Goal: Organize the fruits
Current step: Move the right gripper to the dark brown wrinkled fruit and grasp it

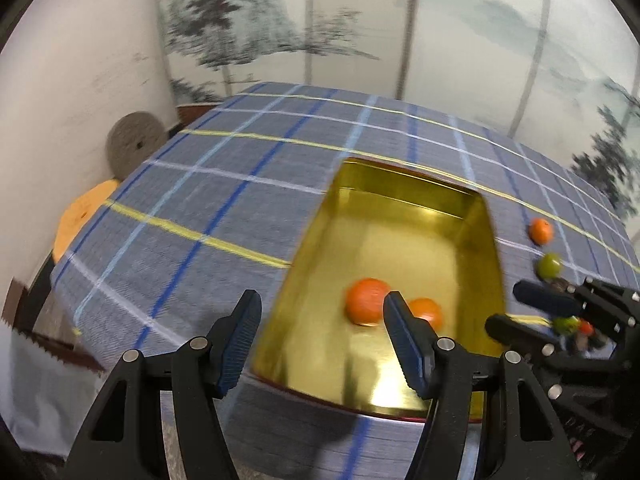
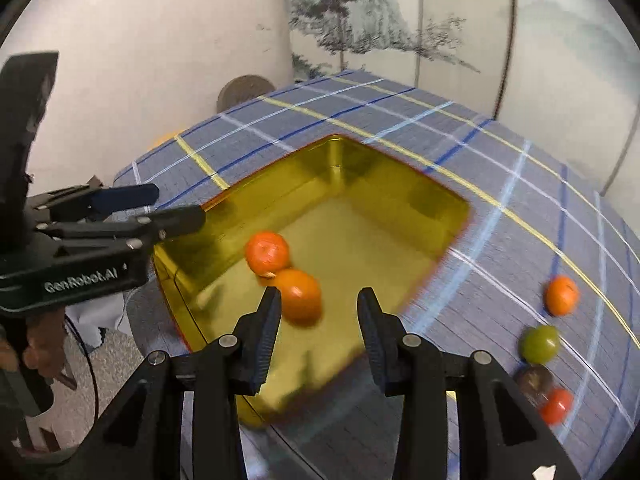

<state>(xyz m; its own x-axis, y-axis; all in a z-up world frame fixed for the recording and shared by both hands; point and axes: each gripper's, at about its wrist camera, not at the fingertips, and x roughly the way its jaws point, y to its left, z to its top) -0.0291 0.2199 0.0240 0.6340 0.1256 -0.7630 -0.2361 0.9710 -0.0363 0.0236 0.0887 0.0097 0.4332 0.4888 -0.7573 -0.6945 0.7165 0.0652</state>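
Over a bench [image 2: 500, 184] draped in a blue plaid cloth, two hand-held grippers hang above a shiny gold tin [image 2: 400, 184] as a fruit-sorting job stands partly done. Two oranges [image 2: 267, 252] already lie together on the floor of the tin, touching or very nearly so. Four more pieces wait on the cloth just beside the tin's right wall: a third orange [image 2: 562, 295], a green fruit [image 2: 539, 344], a dark fruit [image 2: 534, 380] and a small red one [image 2: 557, 405], strung out in a loose line. The left gripper [image 1: 322, 336] hovers at the tin's near left corner, its jaws apart with nothing between them. The right gripper [image 2: 318, 334] sits over the tin's near edge, jaws also parted and empty; an orange seen between its fingers lies below on the tin floor, not in its grasp. By this count, roughly a third of the fruit is stowed, with the four on the cloth still to be moved.
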